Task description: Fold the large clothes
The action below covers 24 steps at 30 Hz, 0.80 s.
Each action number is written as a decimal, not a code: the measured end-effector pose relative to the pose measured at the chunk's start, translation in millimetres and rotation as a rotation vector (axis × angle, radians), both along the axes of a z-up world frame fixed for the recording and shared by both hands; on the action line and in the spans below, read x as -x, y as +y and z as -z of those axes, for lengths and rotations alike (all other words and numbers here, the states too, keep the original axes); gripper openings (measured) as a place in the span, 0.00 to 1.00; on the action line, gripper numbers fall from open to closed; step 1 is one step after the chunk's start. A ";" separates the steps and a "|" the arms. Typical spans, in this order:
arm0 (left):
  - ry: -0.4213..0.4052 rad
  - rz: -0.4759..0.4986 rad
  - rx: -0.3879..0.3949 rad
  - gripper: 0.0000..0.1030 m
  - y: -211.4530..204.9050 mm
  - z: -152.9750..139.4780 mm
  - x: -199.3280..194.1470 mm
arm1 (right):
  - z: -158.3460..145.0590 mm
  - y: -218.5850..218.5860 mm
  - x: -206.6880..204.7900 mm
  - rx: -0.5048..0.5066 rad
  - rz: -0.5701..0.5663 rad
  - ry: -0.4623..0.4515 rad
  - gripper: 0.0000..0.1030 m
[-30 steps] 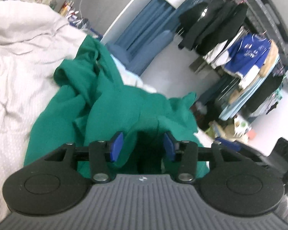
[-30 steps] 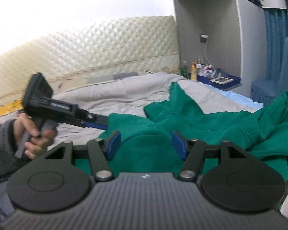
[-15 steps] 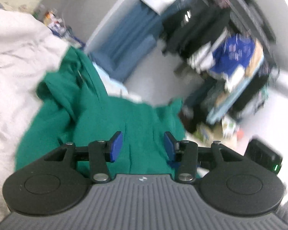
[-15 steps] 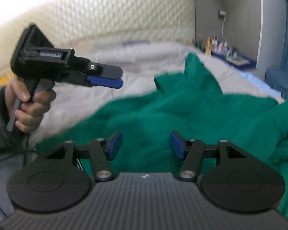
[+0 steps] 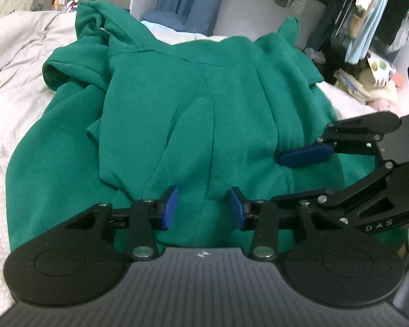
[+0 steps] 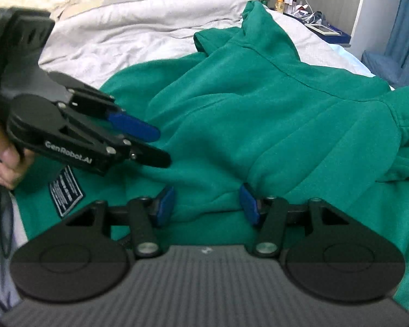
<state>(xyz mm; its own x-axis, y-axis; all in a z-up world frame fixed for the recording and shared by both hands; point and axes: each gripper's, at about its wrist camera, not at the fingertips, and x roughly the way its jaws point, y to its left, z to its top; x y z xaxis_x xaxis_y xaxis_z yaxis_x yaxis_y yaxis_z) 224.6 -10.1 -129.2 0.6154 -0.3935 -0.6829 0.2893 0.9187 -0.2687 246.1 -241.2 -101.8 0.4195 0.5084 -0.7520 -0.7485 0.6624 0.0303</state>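
You are holding both hand-held grippers low over the green hoodie (image 5: 210, 103), which is lying rumpled on the bed's grey cover (image 5: 11, 62), its hood bunched toward 11 o'clock in the left wrist view.

Your left hand-held gripper (image 5: 203, 207) is standing released: its jaws have just been closing a little, with a ridge of green fabric rising between the blue pads, which are not pressing on it. Your right hand-held gripper (image 6: 207, 204) is likewise released, its jaws also having just been narrowing, a fold of cloth between them but unpinched.

Open cover is lying at 9 to 11 o'clock of the hoodie in the left view. At 3 o'clock the bed edge is dropping off toward a clothes rack (image 5: 368, 13) and floor clutter.

Only the right wrist view is showing your hand (image 6: 2, 155) on the left tool's grip, a dark label (image 6: 65, 193) sewn inside the hem at 8 o'clock, and a nightstand (image 6: 321, 27) at 1 o'clock.
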 end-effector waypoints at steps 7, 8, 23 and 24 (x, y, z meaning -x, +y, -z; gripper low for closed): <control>-0.133 -0.018 0.177 0.62 26.5 -35.8 7.2 | -42.4 -40.4 -3.2 -0.239 0.140 -0.046 0.55; -0.151 -0.026 0.192 0.62 29.3 -39.7 4.4 | -46.3 -48.0 -7.0 -0.280 0.184 -0.048 0.55; -0.183 -0.249 0.016 0.66 33.5 -20.1 -149.4 | -13.0 -96.6 -109.3 -0.400 0.767 -0.069 0.60; -0.175 -0.252 0.013 0.66 32.2 -16.8 -156.9 | -7.1 -94.9 -117.2 -0.382 0.779 -0.055 0.61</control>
